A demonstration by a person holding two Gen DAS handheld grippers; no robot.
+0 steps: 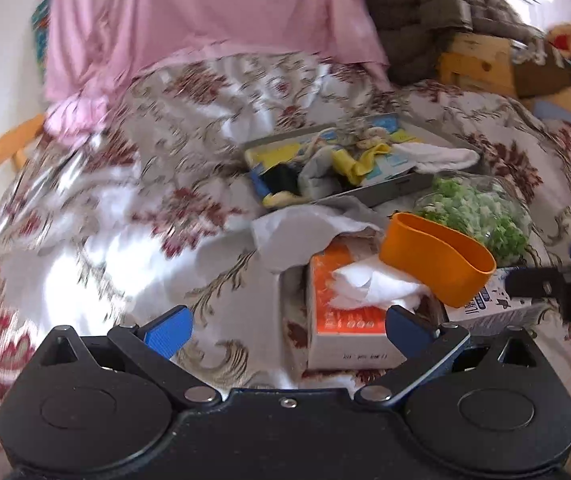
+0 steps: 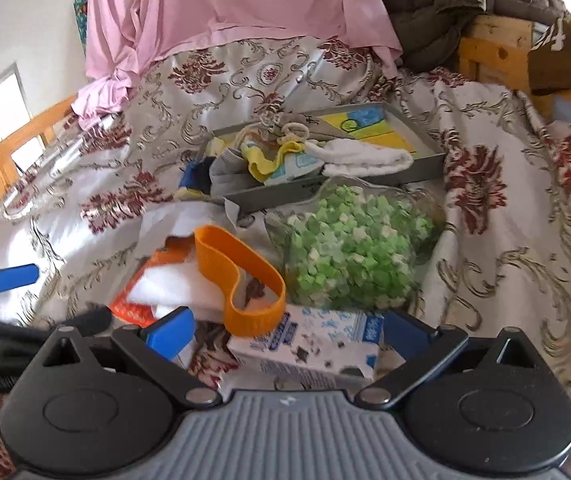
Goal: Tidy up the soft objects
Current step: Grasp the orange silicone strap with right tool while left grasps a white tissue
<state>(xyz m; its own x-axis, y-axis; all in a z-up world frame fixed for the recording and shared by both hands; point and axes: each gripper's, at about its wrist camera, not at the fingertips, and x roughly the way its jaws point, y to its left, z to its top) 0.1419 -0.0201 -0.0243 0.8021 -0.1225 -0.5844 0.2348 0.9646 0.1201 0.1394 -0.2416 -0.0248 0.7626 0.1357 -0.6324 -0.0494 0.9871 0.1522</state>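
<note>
Both my claws, left gripper [image 1: 285, 330] and right gripper [image 2: 285, 332], are wide apart, holding nothing. The orange band [image 2: 241, 276] lies on the tissue box [image 1: 341, 320], near the gray tray [image 2: 429, 164]. It looks light and bendy, so I'd pinch its thin wall.
</note>
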